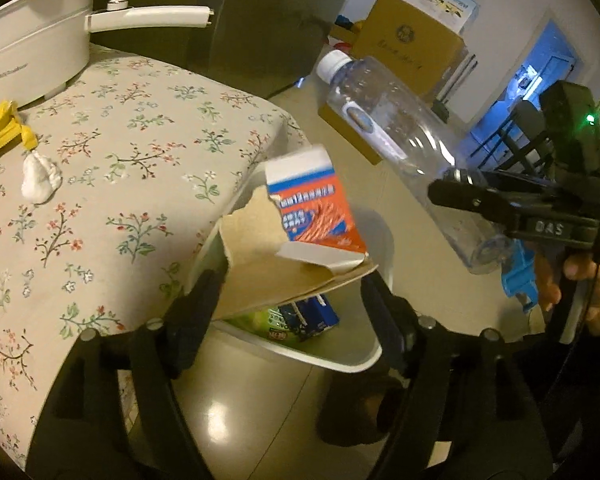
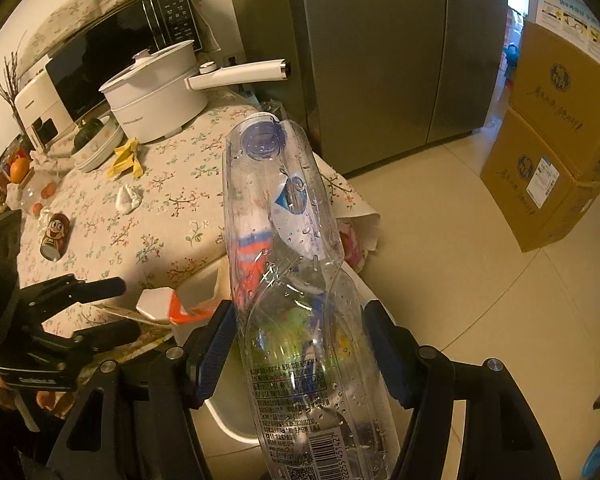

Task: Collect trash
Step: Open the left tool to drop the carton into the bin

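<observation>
- Cardboard carton (image 1: 300, 240) hangs over the white bin (image 1: 364, 360) at my left gripper's (image 1: 288, 312) 12 o'clock; whether its half-spread jaws grip the flap, I cannot tell.
- Right gripper (image 2: 300, 352), half-open, appears to clamp the clear bottle (image 2: 292, 280); I lower both before letting go.

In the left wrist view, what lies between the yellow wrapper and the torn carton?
A crumpled white tissue lies on the floral tablecloth between the yellow wrapper and the torn carton; otherwise that stretch is bare cloth.
</observation>
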A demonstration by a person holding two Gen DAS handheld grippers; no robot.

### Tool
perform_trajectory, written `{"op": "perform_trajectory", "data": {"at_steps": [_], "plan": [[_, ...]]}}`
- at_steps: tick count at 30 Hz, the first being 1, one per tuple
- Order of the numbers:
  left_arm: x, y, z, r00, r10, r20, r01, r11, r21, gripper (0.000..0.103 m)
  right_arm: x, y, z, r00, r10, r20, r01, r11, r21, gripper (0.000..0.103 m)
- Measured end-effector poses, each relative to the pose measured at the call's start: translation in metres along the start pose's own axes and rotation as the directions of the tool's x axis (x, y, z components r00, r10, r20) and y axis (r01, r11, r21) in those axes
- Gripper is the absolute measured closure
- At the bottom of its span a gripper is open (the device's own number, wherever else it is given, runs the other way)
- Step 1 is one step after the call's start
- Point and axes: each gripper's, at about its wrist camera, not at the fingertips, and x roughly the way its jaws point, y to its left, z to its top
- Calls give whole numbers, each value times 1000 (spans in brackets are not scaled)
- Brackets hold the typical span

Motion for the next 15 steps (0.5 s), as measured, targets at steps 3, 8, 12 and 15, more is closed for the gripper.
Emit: {"op": "perform_trajectory", "data": {"at_steps": [3, 8, 12, 15], "plan": [[4, -2, -2, 1000, -1, -20, 1, 1000, 15, 28, 0, 1, 0, 1000, -1, 2, 1, 1000, -1, 36], [0, -6, 0, 1000, -18, -20, 18, 999, 29, 28, -2, 4, 2, 1000, 5, 9, -5, 1000, 2, 36], [-15, -3, 2, 1000, -3, 0, 3, 1000, 9, 28, -1, 7, 3, 1000, 13, 14, -13, 1000, 2, 36], [-29, 5, 4, 996, 91, 12, -91, 996, 14, 26, 4, 8, 4, 999, 34, 2, -34, 999, 18, 36]]}}
